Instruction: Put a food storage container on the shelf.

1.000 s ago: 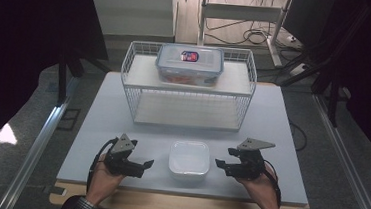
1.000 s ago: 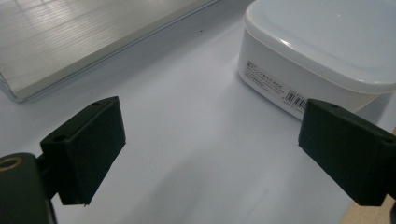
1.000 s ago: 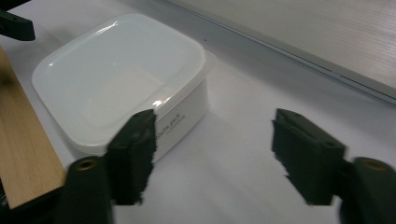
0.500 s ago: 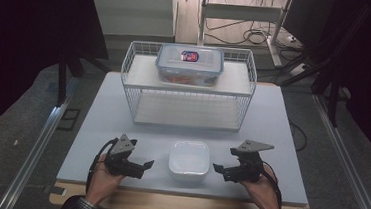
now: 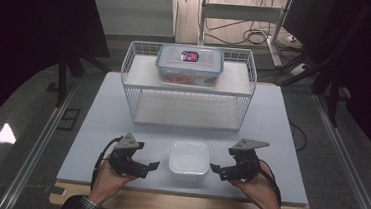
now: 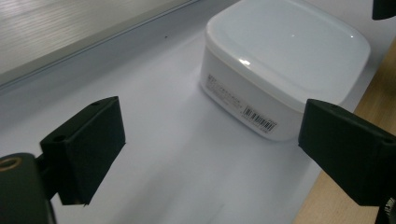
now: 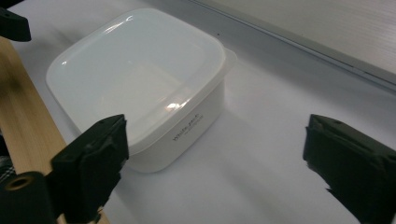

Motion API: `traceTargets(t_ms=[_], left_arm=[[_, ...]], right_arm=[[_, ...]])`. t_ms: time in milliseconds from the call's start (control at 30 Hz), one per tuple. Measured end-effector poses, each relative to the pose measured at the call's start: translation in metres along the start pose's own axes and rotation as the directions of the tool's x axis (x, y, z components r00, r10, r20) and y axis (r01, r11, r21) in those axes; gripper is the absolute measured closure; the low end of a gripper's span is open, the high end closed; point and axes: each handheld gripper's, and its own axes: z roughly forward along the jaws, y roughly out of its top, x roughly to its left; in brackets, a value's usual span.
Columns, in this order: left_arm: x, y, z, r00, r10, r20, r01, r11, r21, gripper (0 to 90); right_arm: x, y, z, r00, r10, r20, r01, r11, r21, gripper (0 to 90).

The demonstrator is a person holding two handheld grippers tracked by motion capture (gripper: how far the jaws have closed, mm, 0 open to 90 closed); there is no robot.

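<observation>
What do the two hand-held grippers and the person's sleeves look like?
Both the left hand-held gripper and the right hand-held gripper are black, each topped by a grey three-cornered plate and trailing a black cable. Their jaws are blocky black pads. The sleeves are plaid.

white wire rack (image 5: pixel 187 87) at far side of table (image 5: pixel 96 127). clear lidded container (image 5: pixel 189 64) on its upper shelf.
</observation>
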Motion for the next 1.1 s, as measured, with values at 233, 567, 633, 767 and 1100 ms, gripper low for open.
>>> traceTargets(t_ms=[233,567,633,767,1100], left_arm=[[-0.004,0.014,0.013,0.9986,0.002,0.053,-0.001,0.9999,-0.016,13.8],[-0.001,0.025,0.04,0.9883,-0.049,0.144,0.044,0.9983,0.037,16.3],[0.0,0.025,0.048,0.9781,-0.078,0.193,0.066,0.9955,0.068,16.9],[0.002,0.025,0.054,0.9556,-0.13,0.265,0.108,0.9897,0.094,20.9],[0.0,0.024,0.04,0.9377,-0.207,0.279,0.18,0.9765,0.119,50.8]], right_arm=[[-0.002,0.005,0.003,0.9983,0.021,-0.055,-0.02,1.0,0.011,23.1],[-0.005,0.011,0.026,0.9862,0.063,-0.153,-0.056,0.997,0.049,26.6],[-0.005,0.012,0.03,0.9837,0.073,-0.165,-0.063,0.996,0.063,27.8],[-0.007,0.013,0.034,0.9717,0.108,-0.21,-0.092,0.992,0.086,32.5],[-0.012,0.013,0.028,0.9252,0.285,-0.25,-0.249,0.954,0.166,56.4]])
